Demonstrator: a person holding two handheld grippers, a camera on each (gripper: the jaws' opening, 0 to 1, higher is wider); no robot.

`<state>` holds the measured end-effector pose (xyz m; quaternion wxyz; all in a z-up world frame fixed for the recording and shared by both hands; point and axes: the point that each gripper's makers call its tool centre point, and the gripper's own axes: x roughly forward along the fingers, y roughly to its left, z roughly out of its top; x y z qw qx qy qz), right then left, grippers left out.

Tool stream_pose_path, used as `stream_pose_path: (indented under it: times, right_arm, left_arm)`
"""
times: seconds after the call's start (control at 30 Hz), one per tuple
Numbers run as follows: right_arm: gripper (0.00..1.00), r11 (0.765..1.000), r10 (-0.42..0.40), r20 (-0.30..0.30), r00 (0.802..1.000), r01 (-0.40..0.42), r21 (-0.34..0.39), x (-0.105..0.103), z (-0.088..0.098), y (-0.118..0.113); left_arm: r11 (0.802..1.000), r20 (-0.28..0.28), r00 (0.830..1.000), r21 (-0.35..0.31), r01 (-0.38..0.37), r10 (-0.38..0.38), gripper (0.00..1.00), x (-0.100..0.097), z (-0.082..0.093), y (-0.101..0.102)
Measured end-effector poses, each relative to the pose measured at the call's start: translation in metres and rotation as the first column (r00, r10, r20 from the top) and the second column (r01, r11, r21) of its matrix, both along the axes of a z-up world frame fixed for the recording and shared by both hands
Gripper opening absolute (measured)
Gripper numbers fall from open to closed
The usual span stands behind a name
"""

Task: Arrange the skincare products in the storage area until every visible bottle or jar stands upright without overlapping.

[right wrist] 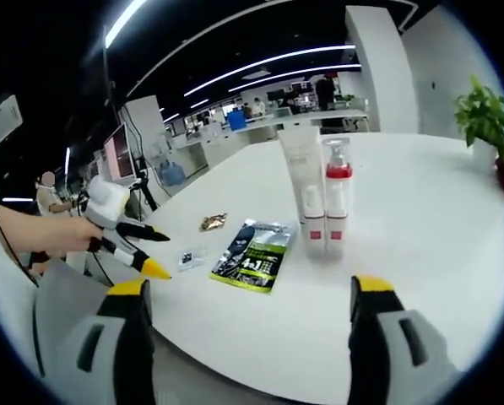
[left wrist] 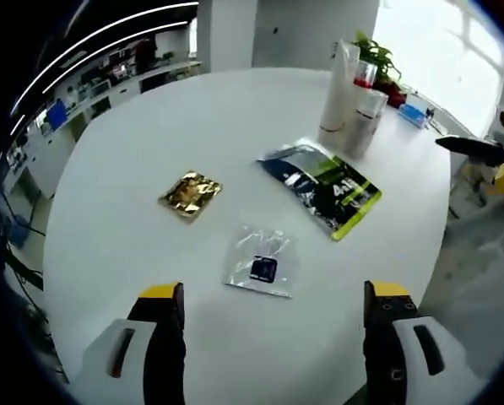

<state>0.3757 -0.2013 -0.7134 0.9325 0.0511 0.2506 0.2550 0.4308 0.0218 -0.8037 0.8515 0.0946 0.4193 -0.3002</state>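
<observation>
A round white table is seen beyond both grippers. In the right gripper view, the tube and bottles stand upright together, ahead between the spread jaws of the right gripper — nothing is gripped. The left gripper is likewise released; a dark-green sachet, clear packet and gold packet lie flat ahead — all untouched.

dark-and-green sachet with large white "4in1"-like print, other lettering too small to read

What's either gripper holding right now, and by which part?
Nothing. The left gripper and right gripper are both open above the white table, clear of every item.
</observation>
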Motion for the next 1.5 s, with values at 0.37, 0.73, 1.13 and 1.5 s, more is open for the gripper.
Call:
stream_pose_path:
  times: [0.37,0.73,1.13,1.5]
  right_arm:
    - [0.98,1.000,-0.009,0.000,1.000,0.009,0.005,0.001,0.000,-0.001]
    - [0.97,1.000,-0.016,-0.004,1.000,0.016,0.008,0.001,-0.001,-0.003]
    - [0.97,0.999,-0.032,-0.006,0.999,0.032,0.013,0.003,-0.001,-0.005]
    - [0.96,0.999,-0.043,-0.004,0.999,0.043,0.010,0.003,0.000,-0.007]
  left_arm:
    - [0.995,-0.042,0.996,0.071,0.077,-0.074,0.73,0.017,-0.012,-0.007]
    - [0.983,-0.089,0.989,0.131,0.129,-0.118,0.59,0.027,-0.020,-0.013]
    - [0.973,-0.089,0.985,0.165,0.164,-0.151,0.42,0.029,-0.021,-0.014]
    - [0.965,-0.092,0.979,0.172,0.198,-0.184,0.37,0.029,-0.021,-0.016]
